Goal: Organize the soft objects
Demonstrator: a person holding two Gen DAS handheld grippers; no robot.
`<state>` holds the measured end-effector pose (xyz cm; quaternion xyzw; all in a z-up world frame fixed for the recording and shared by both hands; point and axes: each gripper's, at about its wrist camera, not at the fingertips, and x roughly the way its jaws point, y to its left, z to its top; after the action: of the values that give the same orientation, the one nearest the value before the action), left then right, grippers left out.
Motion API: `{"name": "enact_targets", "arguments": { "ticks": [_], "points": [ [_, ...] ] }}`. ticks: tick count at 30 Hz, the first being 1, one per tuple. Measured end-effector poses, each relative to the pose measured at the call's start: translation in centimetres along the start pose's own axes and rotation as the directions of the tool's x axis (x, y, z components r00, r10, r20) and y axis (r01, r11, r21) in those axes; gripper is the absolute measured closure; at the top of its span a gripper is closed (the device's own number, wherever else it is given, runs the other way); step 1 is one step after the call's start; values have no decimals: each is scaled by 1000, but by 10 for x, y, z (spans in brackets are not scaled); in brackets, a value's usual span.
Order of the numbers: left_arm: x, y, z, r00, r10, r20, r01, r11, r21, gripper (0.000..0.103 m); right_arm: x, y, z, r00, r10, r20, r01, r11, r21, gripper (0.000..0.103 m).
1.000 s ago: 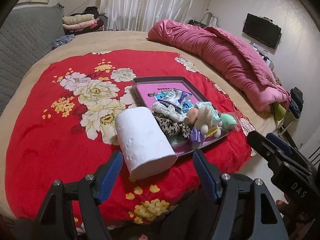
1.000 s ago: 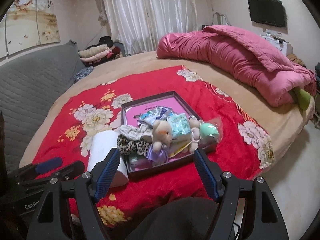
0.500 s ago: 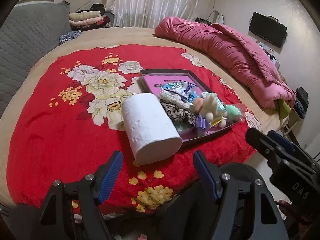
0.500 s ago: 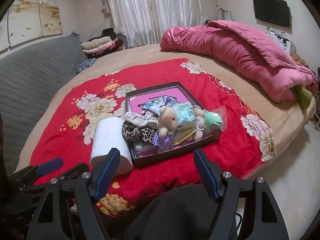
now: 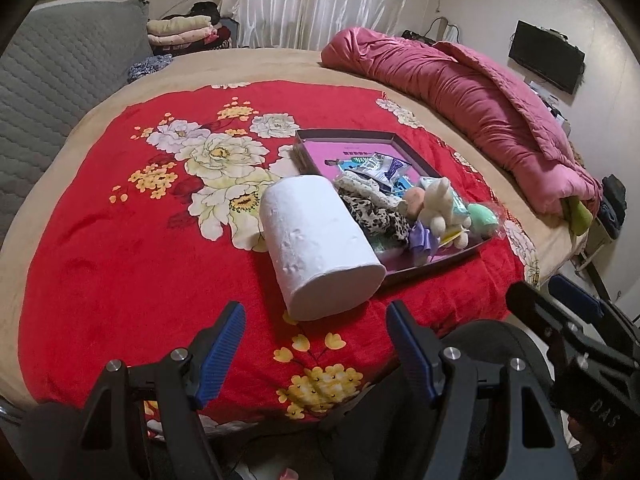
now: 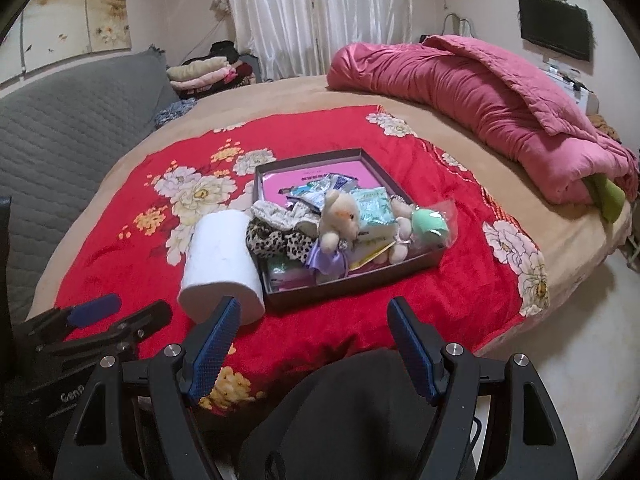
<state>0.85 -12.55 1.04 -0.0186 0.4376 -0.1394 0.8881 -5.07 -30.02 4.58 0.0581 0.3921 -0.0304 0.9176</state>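
Two identical handheld grippers fill the foreground: the left gripper (image 5: 314, 330) and the right gripper (image 6: 314, 326) each have a matte black angular frame, silver round screw heads at the finger pivots and blue, finely ribbed pads (image 5: 224, 346) lining the inner faces of the fingers. White lettering marks the black bodies, reading "DAS" on the right gripper (image 5: 576, 330) seen from the left wrist camera and "Gen" on the left gripper (image 6: 102, 322) seen from the right. Dark clothing (image 6: 352, 408) shows beneath both tools.
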Motion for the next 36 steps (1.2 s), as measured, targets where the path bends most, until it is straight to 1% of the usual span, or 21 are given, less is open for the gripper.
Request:
{"name": "enact_targets", "arguments": {
  "ticks": [18, 36],
  "points": [
    [5, 0, -2, 1000, -15, -18, 15, 1000, 0, 31, 4, -5, -3, 1000, -8, -20, 8, 1000, 20, 26],
    [5, 2, -2, 1000, 7, -21, -7, 1000, -1, 31, 4, -1, -4, 1000, -11, -26, 11, 1000, 4, 26]
  ]
}}
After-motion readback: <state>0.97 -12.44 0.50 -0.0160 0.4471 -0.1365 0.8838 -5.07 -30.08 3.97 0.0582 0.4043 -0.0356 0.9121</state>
